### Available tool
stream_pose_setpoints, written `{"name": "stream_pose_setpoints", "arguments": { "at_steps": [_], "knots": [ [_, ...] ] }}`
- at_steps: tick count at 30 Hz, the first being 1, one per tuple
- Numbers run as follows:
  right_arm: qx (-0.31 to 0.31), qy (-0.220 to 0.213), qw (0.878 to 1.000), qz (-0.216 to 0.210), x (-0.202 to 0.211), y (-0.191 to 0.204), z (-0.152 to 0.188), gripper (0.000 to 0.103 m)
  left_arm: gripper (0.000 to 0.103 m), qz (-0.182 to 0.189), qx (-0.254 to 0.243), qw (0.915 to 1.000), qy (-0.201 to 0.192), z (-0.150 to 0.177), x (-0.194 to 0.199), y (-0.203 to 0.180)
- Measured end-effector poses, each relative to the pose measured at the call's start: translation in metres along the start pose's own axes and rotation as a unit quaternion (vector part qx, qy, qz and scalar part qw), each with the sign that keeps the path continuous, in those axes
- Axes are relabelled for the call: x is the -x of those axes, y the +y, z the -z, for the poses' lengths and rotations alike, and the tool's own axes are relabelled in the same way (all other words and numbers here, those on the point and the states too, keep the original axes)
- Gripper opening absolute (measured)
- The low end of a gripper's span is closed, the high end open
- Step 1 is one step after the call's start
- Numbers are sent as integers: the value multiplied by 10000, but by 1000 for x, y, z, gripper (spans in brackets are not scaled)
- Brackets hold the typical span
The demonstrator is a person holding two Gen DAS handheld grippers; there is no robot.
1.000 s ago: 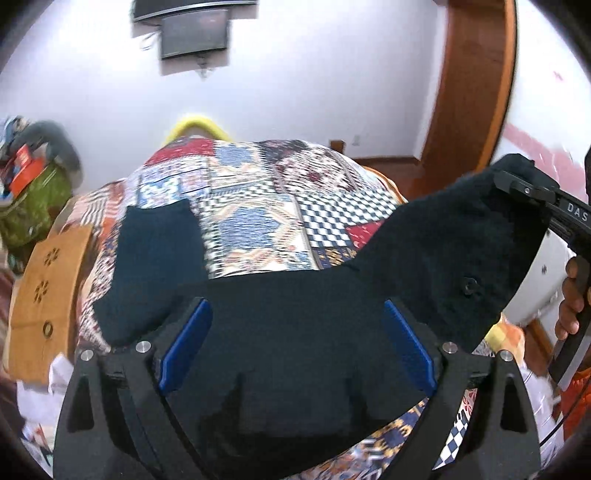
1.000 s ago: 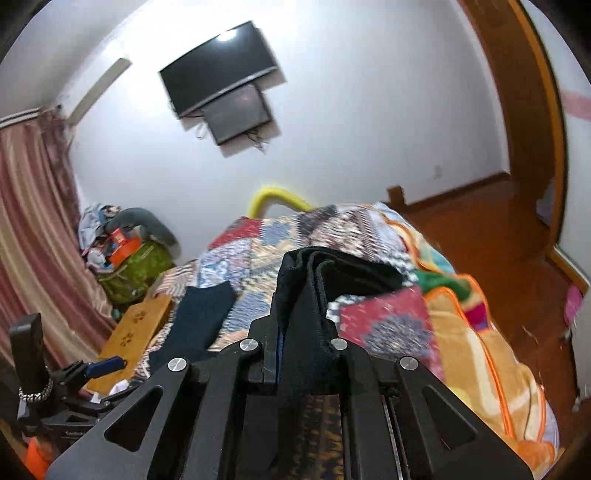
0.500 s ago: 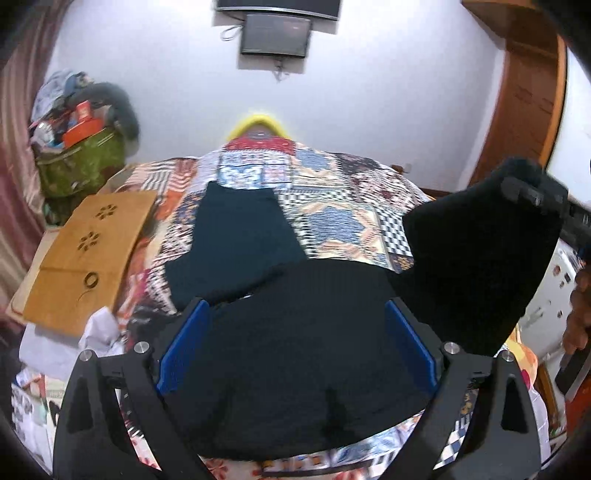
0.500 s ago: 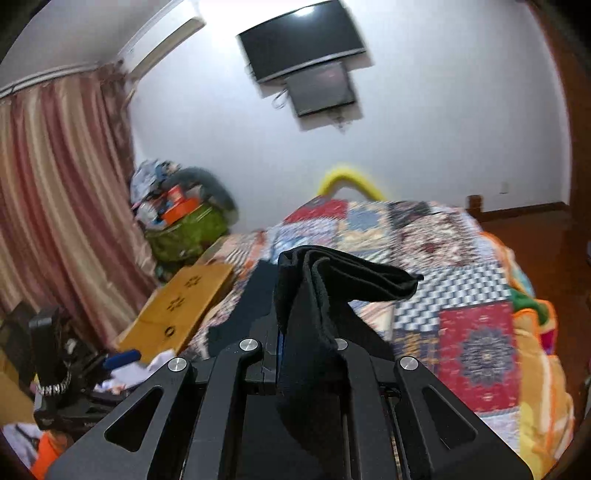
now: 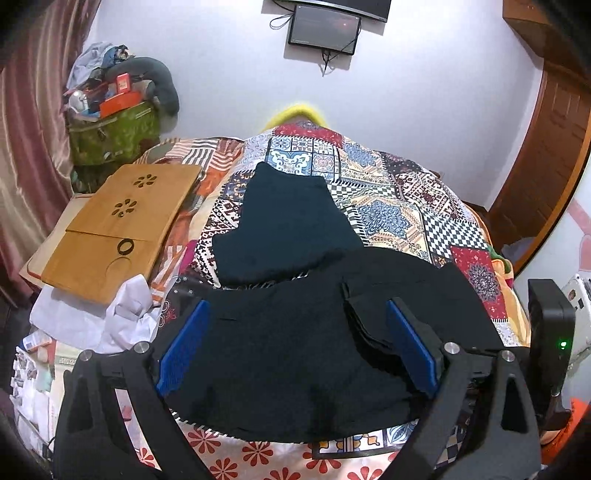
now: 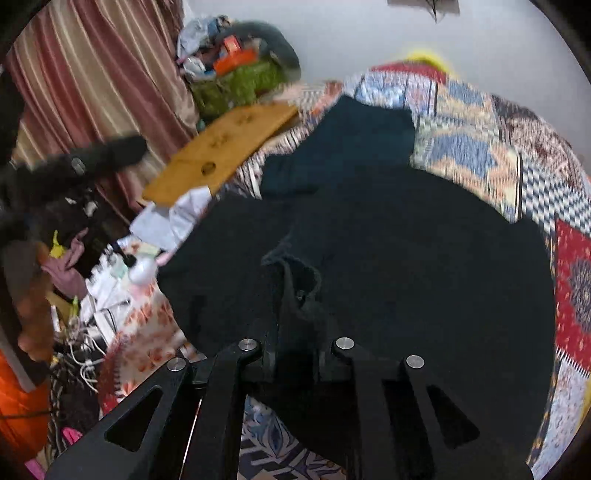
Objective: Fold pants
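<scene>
On the quilt (image 5: 402, 206), just before the teal garment (image 5: 284, 225), the pants (image 5: 295, 354) are lying; your right gripper (image 6: 297, 295) is pinching their edge, left gripper (image 5: 295, 343) gaping wide. Releasing crookedly risks skewing the fold.

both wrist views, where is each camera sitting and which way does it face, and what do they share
Left wrist: rides the open left gripper above the bed's near edge, facing along the patchwork quilt toward the wall TV; own blue pads show.
Right wrist: rides the right gripper, shut on the black pants, tilted down and leftward toward the curtain.
Shared: the pants, dark folded garment, wooden tray.
</scene>
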State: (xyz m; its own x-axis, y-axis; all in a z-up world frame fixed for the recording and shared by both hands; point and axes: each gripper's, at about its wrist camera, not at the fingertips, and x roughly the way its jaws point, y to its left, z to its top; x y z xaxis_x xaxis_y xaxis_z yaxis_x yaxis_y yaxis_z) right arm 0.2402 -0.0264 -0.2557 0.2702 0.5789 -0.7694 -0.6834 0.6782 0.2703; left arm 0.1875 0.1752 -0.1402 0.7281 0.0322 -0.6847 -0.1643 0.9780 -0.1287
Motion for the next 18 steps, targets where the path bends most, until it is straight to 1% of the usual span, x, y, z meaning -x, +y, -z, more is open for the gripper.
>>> {"name": "stream_pose_setpoints", "arguments": {
  "at_steps": [1,2,4,5,6,7,10,12,14,17,18],
  "knots": [
    [-37,46,10000,-40,2,-1,1,21,96,-15,-27,10000,8,-1,-1,-1],
    [-79,71,9999,-124,5,-2,0,31,96,-23,-61,10000,14,-2,-3,-3],
    [-133,25,9996,-262,16,-6,-3,41,96,4,-121,9999,40,-6,-7,-9],
    [-146,-64,9989,-438,26,-11,-6,40,96,33,-173,9998,58,-9,-10,-13],
    [-156,-124,9986,-482,35,-12,-7,41,96,47,-203,9998,65,-10,-11,-16],
    [-173,-209,9985,-484,44,-11,-10,42,96,69,-260,9996,75,-13,-13,-20],
    [-255,-581,9973,-368,73,-25,-20,43,96,139,-515,9985,103,-22,-23,-39],
    [-270,-859,9958,-153,92,-40,-25,45,96,233,-667,9973,184,-26,-33,-48],
    [-197,-1051,9939,284,103,-54,-28,45,96,386,-843,9950,367,-29,-49,-59],
    [-161,-1097,9906,795,105,-72,-26,45,96,399,-1145,9896,776,-29,-84,-69],
    [-175,-1061,9900,908,102,-80,-24,45,96,277,-1249,9871,961,-26,-102,-70]
  ]
}}
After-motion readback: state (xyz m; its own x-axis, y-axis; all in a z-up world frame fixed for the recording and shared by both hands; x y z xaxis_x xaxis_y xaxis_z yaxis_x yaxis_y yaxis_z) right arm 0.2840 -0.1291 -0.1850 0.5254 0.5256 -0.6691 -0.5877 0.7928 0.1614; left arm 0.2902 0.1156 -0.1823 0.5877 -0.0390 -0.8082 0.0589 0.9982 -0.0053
